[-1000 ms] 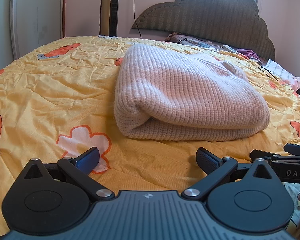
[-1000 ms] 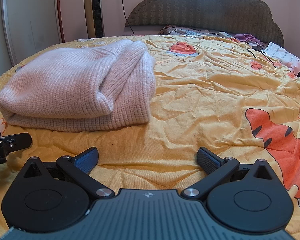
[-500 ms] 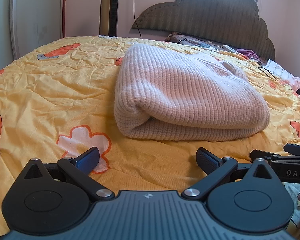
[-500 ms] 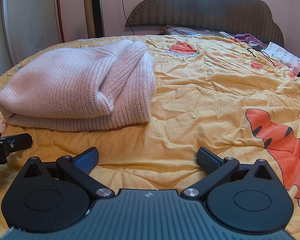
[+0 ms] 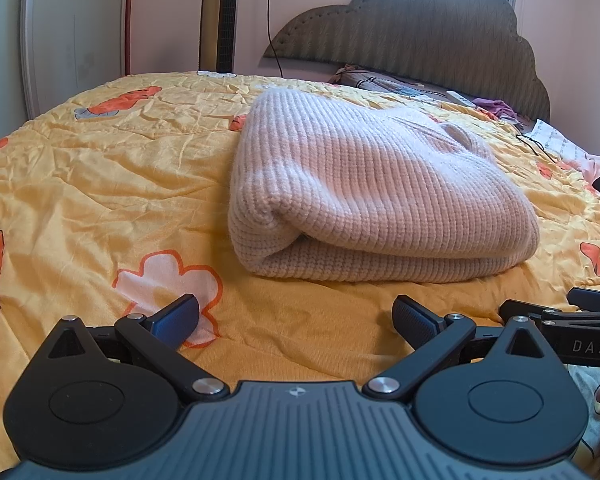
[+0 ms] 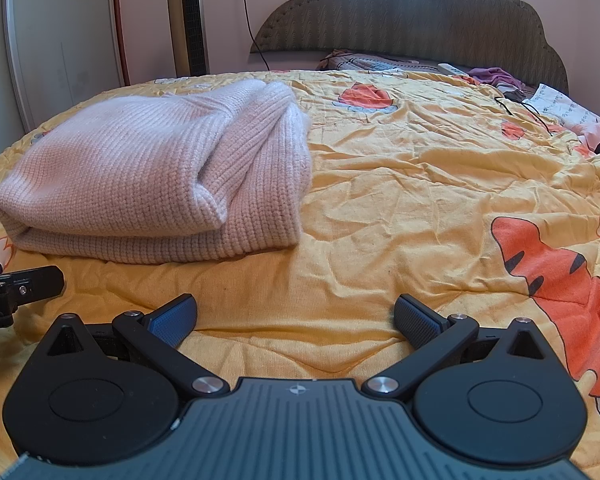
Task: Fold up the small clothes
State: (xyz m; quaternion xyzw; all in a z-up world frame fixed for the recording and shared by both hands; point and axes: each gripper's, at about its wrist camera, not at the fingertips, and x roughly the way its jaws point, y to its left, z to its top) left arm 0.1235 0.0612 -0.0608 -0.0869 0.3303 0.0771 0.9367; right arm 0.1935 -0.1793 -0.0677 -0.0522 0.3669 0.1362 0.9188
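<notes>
Sweater (image 5: 380, 196) first: from my left wrist view it lies on the bed (image 5: 100, 184) as a thick folded bundle, so I judge the folding done, or nearly. My left gripper (image 5: 296, 316) hangs short of it, fingers wide apart and empty. Only this view shows the rolled left end.

From my right wrist view, the right gripper (image 6: 296, 316) is likewise spread and empty over bare bedspread; the sweater (image 6: 152, 176) lies off to the left, its layered right edges visible only here.
</notes>
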